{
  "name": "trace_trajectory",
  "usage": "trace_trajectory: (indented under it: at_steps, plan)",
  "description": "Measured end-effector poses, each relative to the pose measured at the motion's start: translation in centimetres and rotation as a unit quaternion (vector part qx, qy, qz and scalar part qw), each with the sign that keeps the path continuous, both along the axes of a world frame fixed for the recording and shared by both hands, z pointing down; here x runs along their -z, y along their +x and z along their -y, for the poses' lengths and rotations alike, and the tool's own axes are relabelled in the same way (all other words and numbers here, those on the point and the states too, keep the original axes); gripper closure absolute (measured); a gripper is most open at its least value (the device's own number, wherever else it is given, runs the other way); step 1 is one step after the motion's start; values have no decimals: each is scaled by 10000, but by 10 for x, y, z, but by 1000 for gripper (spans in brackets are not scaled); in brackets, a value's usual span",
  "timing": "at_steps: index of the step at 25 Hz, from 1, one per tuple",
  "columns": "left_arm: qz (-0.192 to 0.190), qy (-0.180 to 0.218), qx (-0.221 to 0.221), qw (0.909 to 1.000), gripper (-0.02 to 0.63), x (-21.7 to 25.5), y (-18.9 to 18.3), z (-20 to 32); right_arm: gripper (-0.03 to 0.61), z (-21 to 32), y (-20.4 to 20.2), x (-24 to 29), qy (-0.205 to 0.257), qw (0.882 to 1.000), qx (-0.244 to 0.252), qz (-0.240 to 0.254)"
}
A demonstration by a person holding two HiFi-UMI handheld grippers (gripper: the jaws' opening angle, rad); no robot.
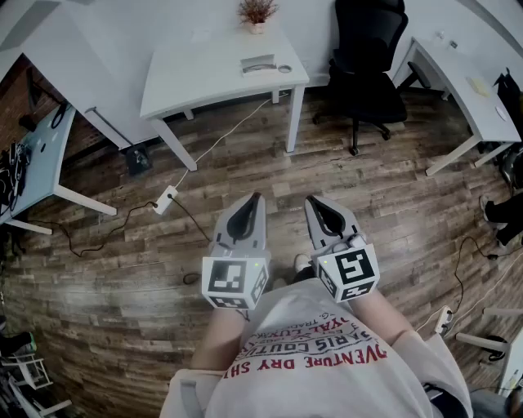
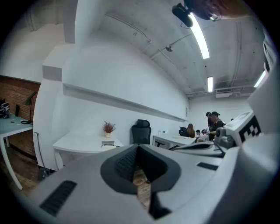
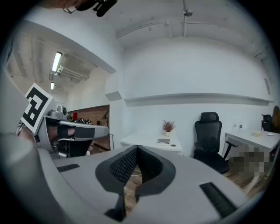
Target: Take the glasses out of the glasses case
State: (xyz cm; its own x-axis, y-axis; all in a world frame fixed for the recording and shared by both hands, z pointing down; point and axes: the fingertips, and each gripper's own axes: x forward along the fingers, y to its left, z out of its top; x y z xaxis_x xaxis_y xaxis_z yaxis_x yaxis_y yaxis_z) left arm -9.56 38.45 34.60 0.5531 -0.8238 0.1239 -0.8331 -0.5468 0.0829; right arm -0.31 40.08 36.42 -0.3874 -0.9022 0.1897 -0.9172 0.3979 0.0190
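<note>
Both clenched, empty: left tongs (image 1: 255,200), right tongs (image 1: 315,202); ribbed black pads (image 2: 124,164); wood-plank floor (image 1: 392,204).

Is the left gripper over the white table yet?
No, the left gripper is held over the wood floor close to the person's body, well short of the white table.

Desk (image 1: 214,77) at upper centre, plant (image 1: 257,12) on its far edge, chair (image 1: 369,61) to its right, left gripper (image 1: 255,198) beside right gripper (image 1: 314,202) at lower centre.
</note>
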Motion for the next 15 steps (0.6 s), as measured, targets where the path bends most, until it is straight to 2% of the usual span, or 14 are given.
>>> trace_trajectory:
  at_steps: [9,15]
  plan:
    - [5,-6,12,10000,617,0,-3,1,566,5,-1,1,14,10000,-5,2]
    - [-1,-72,43,10000,617,-6,-5,3,566,5,3,-6,-197,9990,-83,393]
